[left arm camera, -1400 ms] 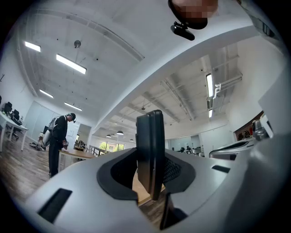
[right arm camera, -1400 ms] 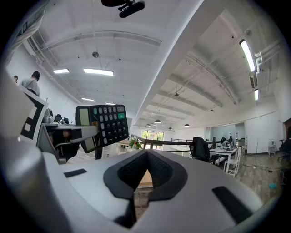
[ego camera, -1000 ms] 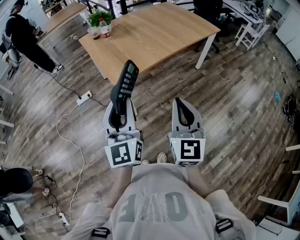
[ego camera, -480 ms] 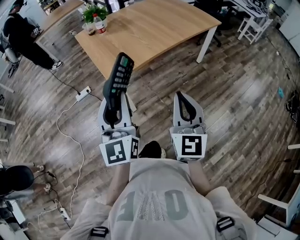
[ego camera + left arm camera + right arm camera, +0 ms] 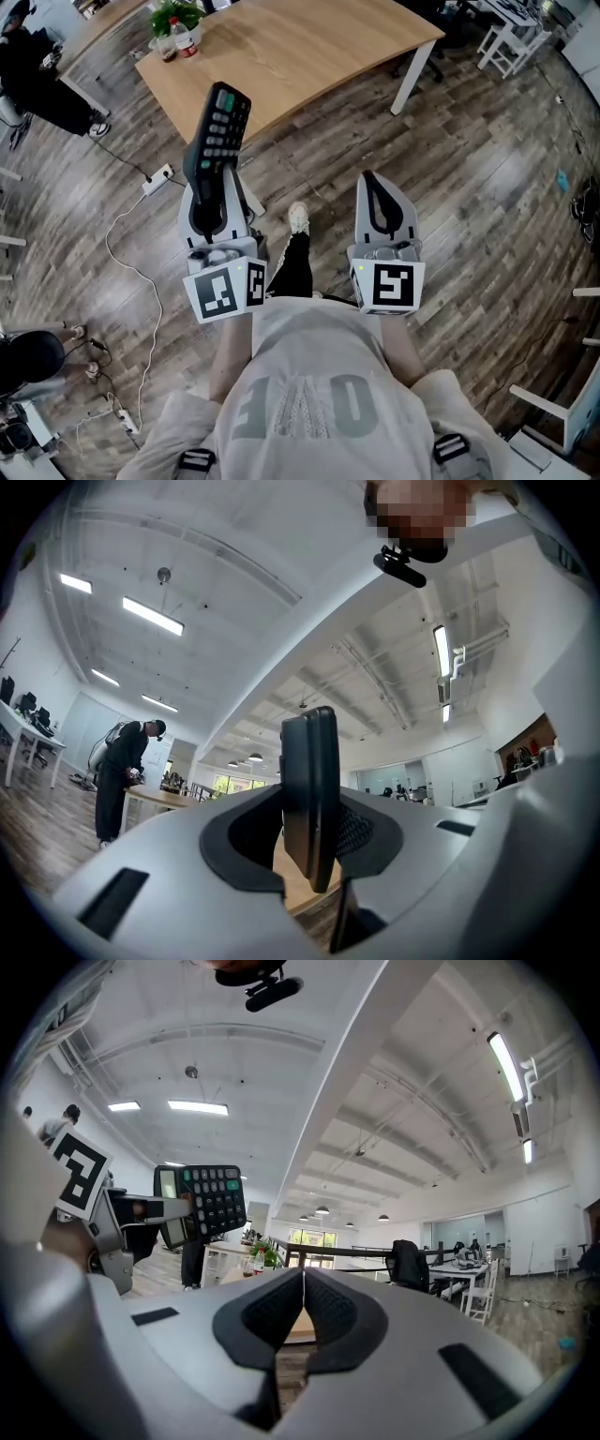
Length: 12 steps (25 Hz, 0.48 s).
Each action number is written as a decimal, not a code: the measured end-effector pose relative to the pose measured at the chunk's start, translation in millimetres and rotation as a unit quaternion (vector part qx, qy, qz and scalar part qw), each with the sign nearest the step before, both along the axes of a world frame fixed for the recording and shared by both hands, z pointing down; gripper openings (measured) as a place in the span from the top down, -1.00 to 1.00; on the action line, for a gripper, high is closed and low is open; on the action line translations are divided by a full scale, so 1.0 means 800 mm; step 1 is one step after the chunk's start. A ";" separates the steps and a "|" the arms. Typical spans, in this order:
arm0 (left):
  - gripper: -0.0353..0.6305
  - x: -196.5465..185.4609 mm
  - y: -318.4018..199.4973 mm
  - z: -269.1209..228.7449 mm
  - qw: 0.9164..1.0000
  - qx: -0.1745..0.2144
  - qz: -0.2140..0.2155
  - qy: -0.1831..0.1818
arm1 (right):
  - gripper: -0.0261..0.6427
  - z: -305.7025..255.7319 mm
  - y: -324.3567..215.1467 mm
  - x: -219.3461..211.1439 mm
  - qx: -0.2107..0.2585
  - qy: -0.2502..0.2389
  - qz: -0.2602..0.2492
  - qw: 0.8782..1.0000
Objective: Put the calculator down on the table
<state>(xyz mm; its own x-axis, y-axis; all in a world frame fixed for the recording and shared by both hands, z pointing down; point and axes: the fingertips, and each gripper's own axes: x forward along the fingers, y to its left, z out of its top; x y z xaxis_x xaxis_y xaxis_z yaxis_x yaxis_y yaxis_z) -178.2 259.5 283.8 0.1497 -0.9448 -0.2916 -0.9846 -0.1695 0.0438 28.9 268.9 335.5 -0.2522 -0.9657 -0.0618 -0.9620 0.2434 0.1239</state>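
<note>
The left claw [image 5: 216, 192] clamps the lower end of the black calculator [image 5: 218, 131], held aloft over the floor [image 5: 469, 187], short of the wooden worktop [image 5: 309, 47]. The right claw [image 5: 382, 192] is pressed together, empty (key legends too small to read).

Dressed in a pale T-shirt [image 5: 305, 394] with large grey letters, dark trousers [image 5: 292, 267] and a light shoe [image 5: 298, 217]. Fitted with a light-grey left gripper [image 5: 216, 183] and right gripper [image 5: 378, 180], black-padded inside. Topped with white cubes [image 5: 386, 284] bearing black square markers.
</note>
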 end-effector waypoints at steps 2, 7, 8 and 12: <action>0.56 0.002 -0.016 0.003 1.000 -0.001 0.002 0.001 | 0.86 0.010 -0.016 0.007 -0.006 -0.002 0.003 1.000; 0.56 0.009 -0.071 0.005 1.000 0.000 0.004 0.008 | 0.86 0.015 -0.071 0.010 -0.009 -0.001 -0.005 1.000; 0.56 0.011 -0.083 0.005 1.000 -0.001 0.006 0.010 | 0.86 0.016 -0.083 0.010 -0.010 0.000 -0.007 1.000; 0.56 0.015 -0.147 -0.001 1.000 -0.003 0.015 0.013 | 0.86 0.009 -0.150 0.009 -0.005 0.000 -0.013 1.000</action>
<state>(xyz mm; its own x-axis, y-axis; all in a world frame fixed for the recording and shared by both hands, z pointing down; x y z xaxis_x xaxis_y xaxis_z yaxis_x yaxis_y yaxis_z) -166.2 142.3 283.0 0.1703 -0.9417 -0.2903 -0.9776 -0.1984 0.0702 36.5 148.8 342.4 -0.2773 -0.9593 -0.0528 -0.9553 0.2694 0.1217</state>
